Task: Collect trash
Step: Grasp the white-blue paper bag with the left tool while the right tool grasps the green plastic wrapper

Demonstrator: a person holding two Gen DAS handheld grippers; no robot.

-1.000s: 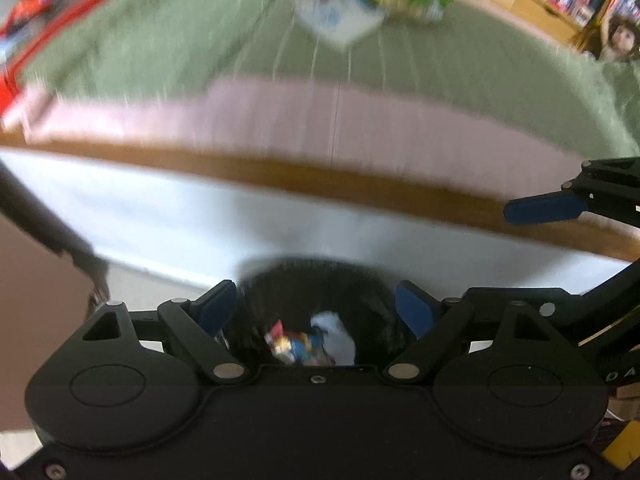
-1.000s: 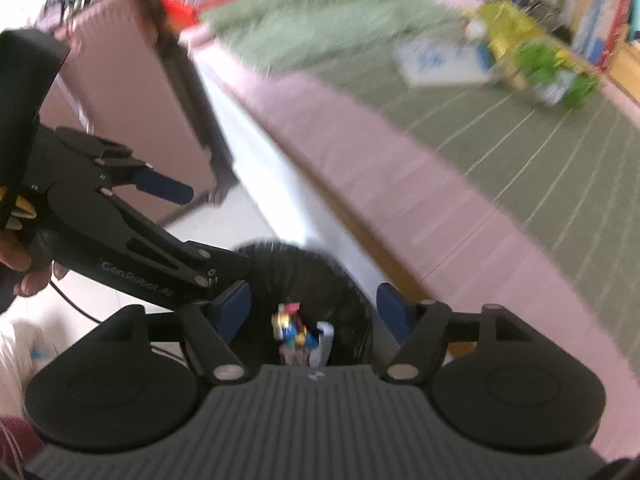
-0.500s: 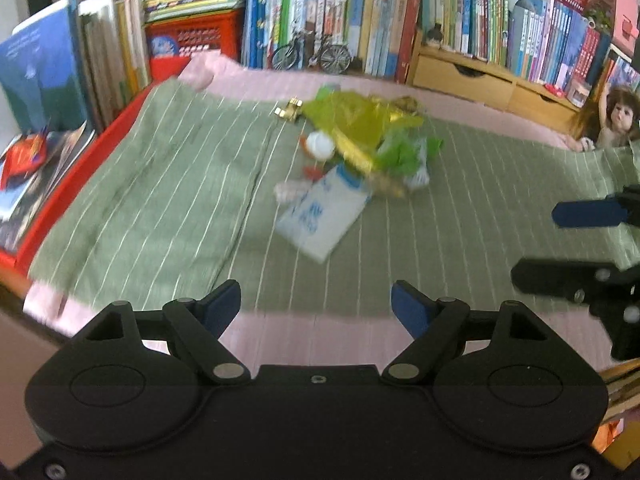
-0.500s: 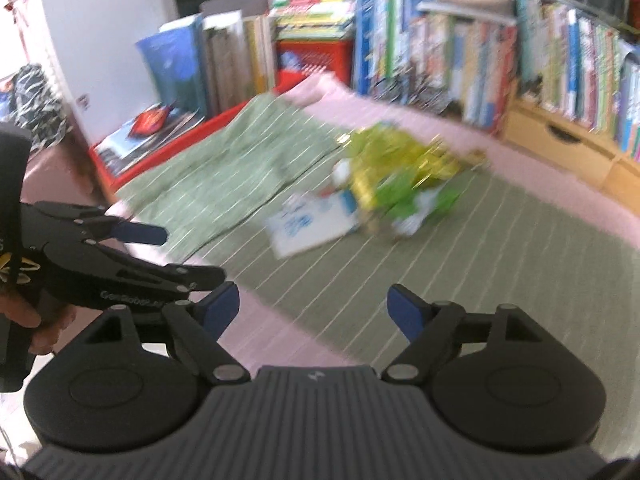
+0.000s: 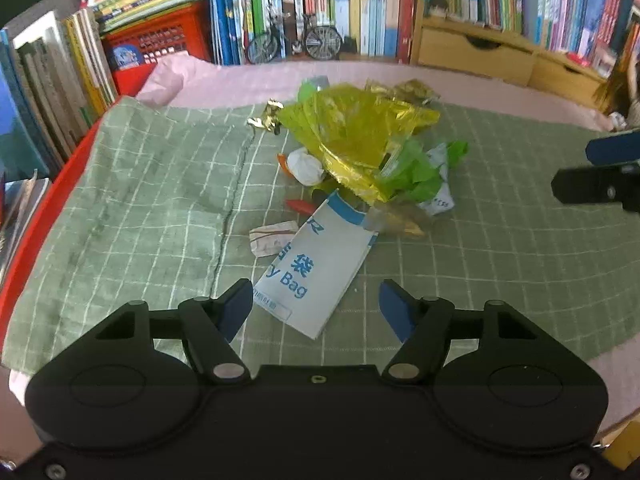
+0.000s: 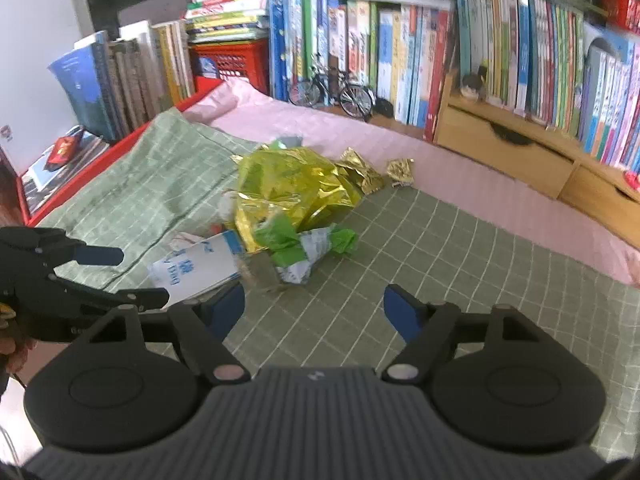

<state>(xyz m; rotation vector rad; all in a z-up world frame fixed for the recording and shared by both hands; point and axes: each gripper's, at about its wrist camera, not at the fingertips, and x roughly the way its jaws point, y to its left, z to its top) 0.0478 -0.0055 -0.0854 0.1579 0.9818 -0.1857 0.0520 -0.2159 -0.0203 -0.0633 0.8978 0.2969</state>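
Bookshelves [image 5: 360, 0] are seen behind a pink-covered surface overlaid with a green checked cloth [image 5: 140, 200]. In the left wrist view, the left gripper [image 5: 316, 306] is spread, its jaws having just been closing with nothing between them. A white paper bag printed in blue [image 5: 316, 264] lies just ahead of the fingertips, its near corner between them in the view; whether it is touched cannot be told. Beyond it are heaped a yellow foil wrapper [image 5: 360, 132], green plastic scraps [image 5: 416, 172] and a crumpled white wad [image 5: 306, 166]. A flat bag on soft cloth is judged liable to be pinched together with the cloth, or to slide away.

Right wrist view: the right gripper [image 6: 314, 308] is held spread and empty, with the heap ahead and to its left. Two small gold wrappers [image 6: 400, 170] lie farther off on the pink cover and could be overlooked. The left gripper [image 6: 120, 276] is seen close at its left; a collision is considered possible should both converge on the heap.
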